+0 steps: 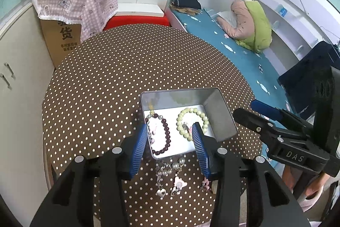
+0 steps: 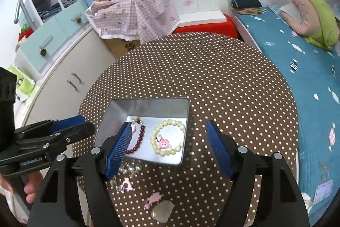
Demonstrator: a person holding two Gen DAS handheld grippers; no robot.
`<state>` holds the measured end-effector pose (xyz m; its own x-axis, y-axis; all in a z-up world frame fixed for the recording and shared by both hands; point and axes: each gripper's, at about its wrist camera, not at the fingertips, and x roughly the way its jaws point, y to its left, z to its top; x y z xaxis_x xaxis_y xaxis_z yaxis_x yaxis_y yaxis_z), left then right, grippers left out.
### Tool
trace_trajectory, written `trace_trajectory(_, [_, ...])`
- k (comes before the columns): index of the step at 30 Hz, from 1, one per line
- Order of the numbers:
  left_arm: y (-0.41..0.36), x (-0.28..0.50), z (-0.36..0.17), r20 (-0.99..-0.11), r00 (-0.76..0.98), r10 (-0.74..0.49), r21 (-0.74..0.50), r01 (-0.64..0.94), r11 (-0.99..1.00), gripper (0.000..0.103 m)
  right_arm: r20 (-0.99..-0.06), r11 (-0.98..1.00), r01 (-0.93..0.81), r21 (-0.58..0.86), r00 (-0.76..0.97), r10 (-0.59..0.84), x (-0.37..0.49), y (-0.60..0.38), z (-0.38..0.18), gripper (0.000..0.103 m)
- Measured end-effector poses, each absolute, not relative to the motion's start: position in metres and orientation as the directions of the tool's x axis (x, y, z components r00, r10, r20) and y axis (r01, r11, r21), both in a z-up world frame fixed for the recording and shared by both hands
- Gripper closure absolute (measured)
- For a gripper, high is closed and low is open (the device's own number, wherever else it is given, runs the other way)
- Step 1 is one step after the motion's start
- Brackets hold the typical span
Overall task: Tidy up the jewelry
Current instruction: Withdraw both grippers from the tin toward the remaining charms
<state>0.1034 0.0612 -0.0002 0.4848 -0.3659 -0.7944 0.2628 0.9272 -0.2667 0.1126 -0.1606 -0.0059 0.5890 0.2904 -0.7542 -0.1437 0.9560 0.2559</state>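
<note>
An open metal tin (image 1: pixel 221 112) (image 2: pixel 148 102) stands on the dotted round table (image 1: pixel 127 69). Inside lie a dark bead bracelet (image 1: pixel 164 137) (image 2: pixel 136 146), a pale green bead bracelet (image 1: pixel 192 120) (image 2: pixel 167 137) and a pink charm (image 2: pixel 163 144). On the cloth before the tin lie a pearl chain with a heart pendant (image 1: pixel 170 169) (image 2: pixel 129 168), a pink bear charm (image 1: pixel 180 181) (image 2: pixel 127 183), another pink charm (image 2: pixel 154 199) and a pale stone pendant (image 2: pixel 162 214). My left gripper (image 1: pixel 170 127) (image 2: pixel 88 123) hovers open over the tin's near edge. My right gripper (image 2: pixel 168 123) (image 1: pixel 243 107) is open wide above the tin, holding nothing.
A bed with a blue cover (image 2: pixel 297 61) runs along the table's right side. A cardboard box under pink checked cloth (image 1: pixel 63 39) and a red stool (image 2: pixel 204 28) stand behind the table. A white cabinet (image 2: pixel 63 82) is at the left.
</note>
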Motion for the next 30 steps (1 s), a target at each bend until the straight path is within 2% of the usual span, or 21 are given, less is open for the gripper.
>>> trace_trajectory(11, [0.068, 0.068, -0.007, -0.802, 0.475, -0.363, -0.256, 0.276, 0.926, 0.061, -0.767, 0.964, -0.133, 0.231, 0.585, 0.264, 0.082, -0.162, -0.012, 0.031])
trace_trajectory(30, [0.044, 0.040, -0.048, -0.858, 0.350, -0.376, -0.268, 0.319, 0.909, 0.061, -0.839, 0.961, -0.156, 0.227, 0.470, 0.275, 0.043, -0.153, -0.059, 0.031])
